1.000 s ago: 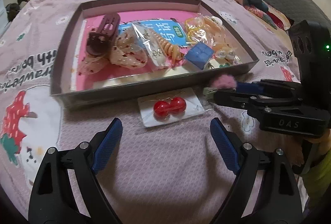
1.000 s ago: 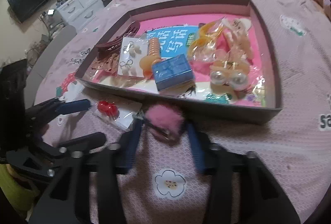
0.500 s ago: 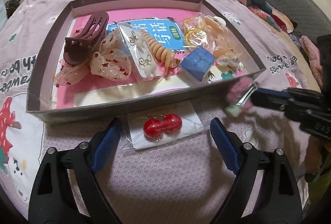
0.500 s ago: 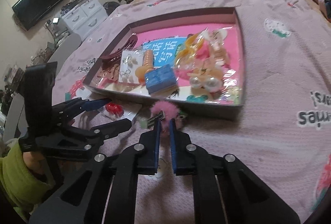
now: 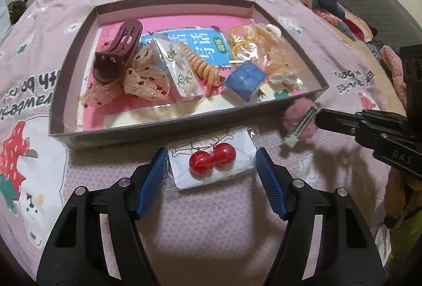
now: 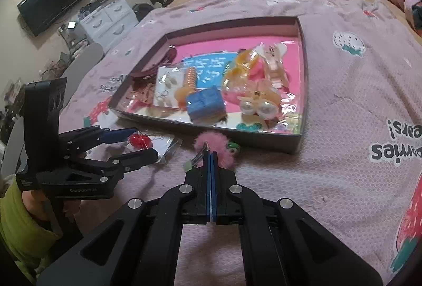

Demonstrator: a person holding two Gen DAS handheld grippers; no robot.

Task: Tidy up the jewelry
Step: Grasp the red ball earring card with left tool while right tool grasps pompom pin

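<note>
Jewelry sorting on bed: two tools, one tray.

Nearest, the left tool [image 5: 211, 175] is spread wide around the bagged red earrings [image 5: 212, 160]; beside it, the right tool [image 6: 210, 158] is clamped on the pink pom-pom clip [image 6: 215, 144]; beyond, the filled tray [image 5: 184, 125]. Thin clip may be dropped if grip slips.

A home bedroom: a bed under a pink blanket [image 5: 211, 220], a wall-mounted television [image 6: 55, 6], and a white dresser [image 6: 108, 17].
</note>
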